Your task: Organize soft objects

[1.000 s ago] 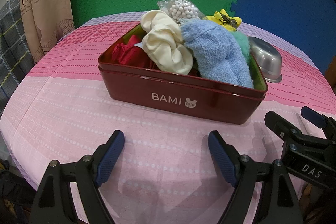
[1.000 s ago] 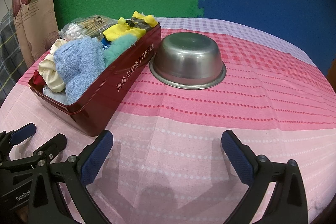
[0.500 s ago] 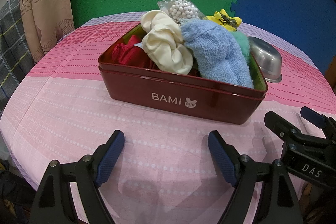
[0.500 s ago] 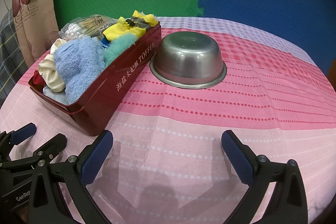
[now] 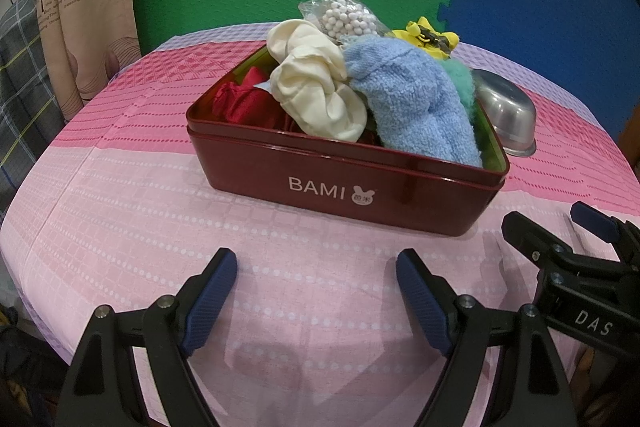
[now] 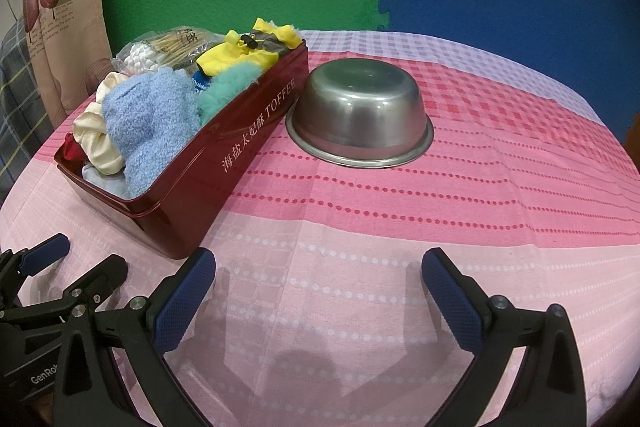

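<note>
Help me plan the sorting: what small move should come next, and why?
Probably bring the left claw forward and up to the blue sock. Both claws are open and empty above the cloth; the right claw is nearer the upturned bowl. The sock lies on top of the pile in the tin, nearest the left claw.

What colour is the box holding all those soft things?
Dark red box with white lettering, clearest in the left wrist view.

A fluffy light-blue towel (image 5: pixel 416 107), a cream fabric scrunchie (image 5: pixel 316 87) and a crumpled red cloth (image 5: pixel 244 101) are heaped in the dark-red rectangular tin (image 5: pixel 340 183)
</note>
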A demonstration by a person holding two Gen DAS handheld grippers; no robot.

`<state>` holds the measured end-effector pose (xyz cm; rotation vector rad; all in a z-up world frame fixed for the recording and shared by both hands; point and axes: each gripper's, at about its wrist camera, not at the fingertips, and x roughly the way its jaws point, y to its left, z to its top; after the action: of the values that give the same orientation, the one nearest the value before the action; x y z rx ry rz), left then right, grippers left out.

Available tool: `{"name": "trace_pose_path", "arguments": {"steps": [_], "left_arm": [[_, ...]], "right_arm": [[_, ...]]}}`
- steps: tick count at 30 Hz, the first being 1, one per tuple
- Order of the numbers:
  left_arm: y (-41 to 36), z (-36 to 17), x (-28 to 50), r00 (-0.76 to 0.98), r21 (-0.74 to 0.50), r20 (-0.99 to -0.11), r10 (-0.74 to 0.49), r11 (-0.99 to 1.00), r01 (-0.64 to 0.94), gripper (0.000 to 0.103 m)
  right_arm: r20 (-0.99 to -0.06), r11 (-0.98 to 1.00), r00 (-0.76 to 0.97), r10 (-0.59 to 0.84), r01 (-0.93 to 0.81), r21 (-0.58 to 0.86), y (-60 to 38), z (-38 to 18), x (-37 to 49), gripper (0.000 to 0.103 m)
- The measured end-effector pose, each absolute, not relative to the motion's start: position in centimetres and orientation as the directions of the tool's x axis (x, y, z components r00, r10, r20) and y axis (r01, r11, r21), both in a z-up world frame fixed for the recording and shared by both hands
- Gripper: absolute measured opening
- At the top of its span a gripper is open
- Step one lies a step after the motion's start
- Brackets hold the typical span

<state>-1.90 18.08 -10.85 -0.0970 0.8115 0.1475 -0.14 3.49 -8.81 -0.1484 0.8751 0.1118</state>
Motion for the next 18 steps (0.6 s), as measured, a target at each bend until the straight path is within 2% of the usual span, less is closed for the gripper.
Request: {"name": "trace_pose_path", "arguments": {"steps": [9,11,14,18], "left_arm": [[18.1,-10.9,-1.8,0.679,-0.032,-0.728,0.094,0.985,-0.171,0.086],[18.1,-10.9,-1.9,0.688,-0.027,-0.717,0.112,0.982,-0.188,0.086],[17.8,-10.8,-1.8,0.673,0.001,-0.721,0.162,0.973,-0.233,0.092],[17.6,-9.9,-2.3,0.665,0.023,-0.722,0.193,0.966,-0.256,0.093]], "right_arm": [[-0.773,0.984,0.633,0.041,-0.159,-0.078,3.6,-8.9,-0.2,0.103],[-0.774,0.984,0.631,0.047,-0.163,-0.073,3.6,-8.9,-0.1,0.103],[-0.78,0.984,0.622,0.06,-0.169,-0.059,3.4,-8.9,0.0,0.103],[-0.781,0.989,0.62,0.076,-0.149,-0.022,1.7,-7.8,0.1,0.103]]}}
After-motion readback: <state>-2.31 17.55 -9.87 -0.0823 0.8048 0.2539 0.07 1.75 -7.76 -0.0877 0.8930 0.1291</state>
